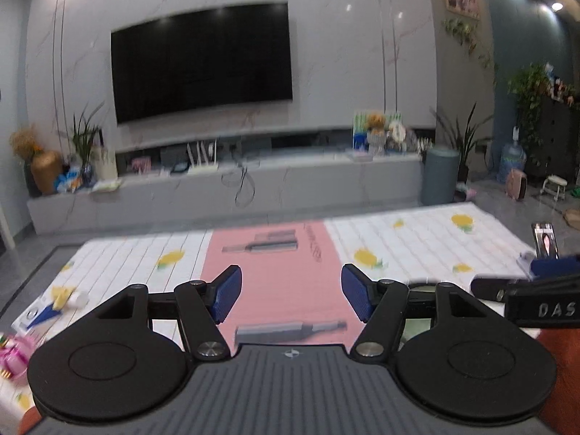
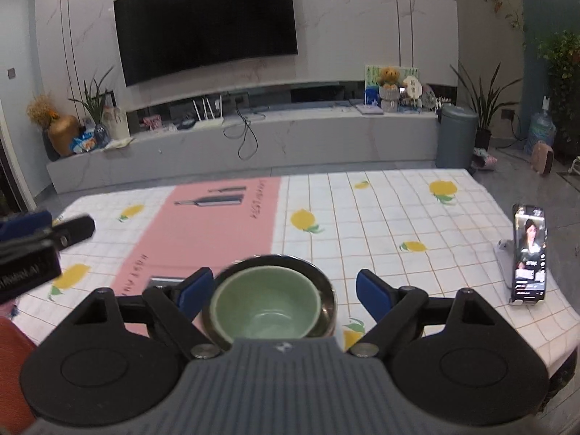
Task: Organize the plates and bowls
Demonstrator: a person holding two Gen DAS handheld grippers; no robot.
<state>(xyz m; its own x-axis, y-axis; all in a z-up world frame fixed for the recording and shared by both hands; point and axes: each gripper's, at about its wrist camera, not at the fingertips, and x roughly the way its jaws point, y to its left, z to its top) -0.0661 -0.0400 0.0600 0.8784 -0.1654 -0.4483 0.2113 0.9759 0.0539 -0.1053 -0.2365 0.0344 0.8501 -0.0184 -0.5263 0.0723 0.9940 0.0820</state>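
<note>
Green bowl (image 2: 266, 304) near rim hidden behind gripper body; metal bowl (image 2: 322, 282) blurred

Small bowl (image 2: 266, 304) nested in larger bowl (image 2: 322, 282) on table (image 2: 380, 210), phone (image 2: 529, 253) right, television (image 2: 206, 18) behind

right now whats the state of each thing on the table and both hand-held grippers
green bowl: upright, nested inside the metal bowl
metal bowl: upright on the table
phone: propped upright, screen lit
left hand-held gripper: open, nothing between the fingers
right hand-held gripper: open, above the bowls
</note>
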